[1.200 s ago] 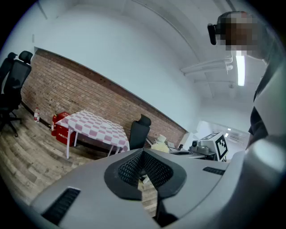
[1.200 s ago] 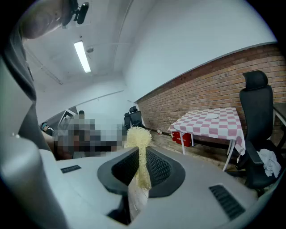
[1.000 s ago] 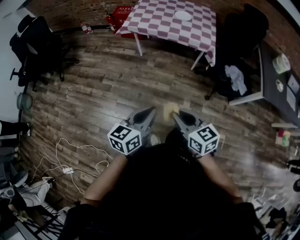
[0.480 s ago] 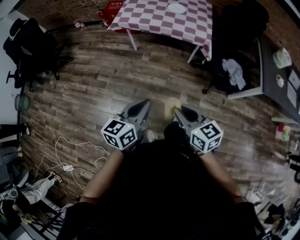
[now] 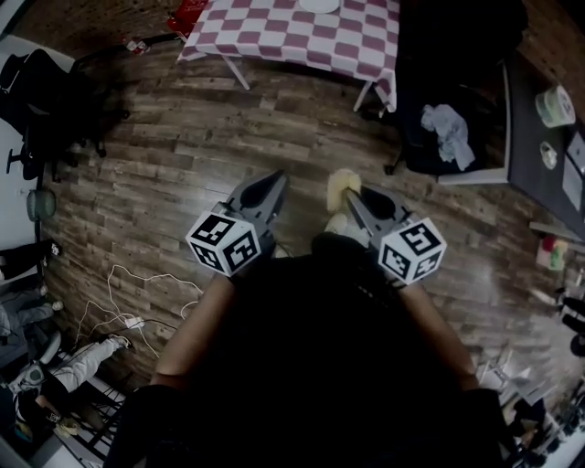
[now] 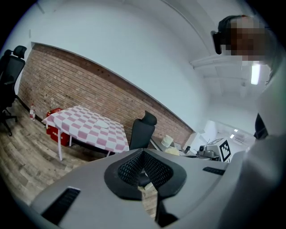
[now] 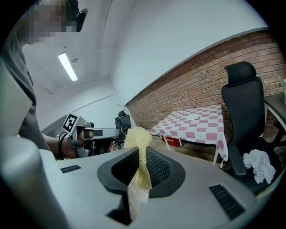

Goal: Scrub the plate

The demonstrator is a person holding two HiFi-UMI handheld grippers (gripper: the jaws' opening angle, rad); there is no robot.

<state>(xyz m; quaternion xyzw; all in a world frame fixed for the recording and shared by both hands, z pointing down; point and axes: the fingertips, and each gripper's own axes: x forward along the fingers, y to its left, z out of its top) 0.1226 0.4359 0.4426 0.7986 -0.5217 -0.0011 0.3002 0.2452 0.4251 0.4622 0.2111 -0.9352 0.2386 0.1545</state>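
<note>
The red crate stood on the floor at one end of the table, and its contents could not be made out. A round white tub sat on a dark table at the right edge of the head view, and what it held was unclear too.

The plate, white, round and shallow, lay on the table's pink-and-white checked cloth, well apart from both grippers. It showed bare in both gripper views.

The left gripper had its ribbed black pads pressed together with nothing between them, as its own view showed plainly. The right gripper was clamped on a sponge, a pale yellow, fibrous, loofah-like strip pinched flat between the pads and flaring into a fuzzy tuft above them.

The floor was of dark, worn wood planks, with thin white cables looped across it at the left. A black high-backed office chair stood next to the table, with a crumpled white rag on its seat.

Only the gripper views showed the red brick wall behind the table. Only the head view showed the cables and the tub from above. The right gripper view caught the left gripper's marker cube off to its side.
</note>
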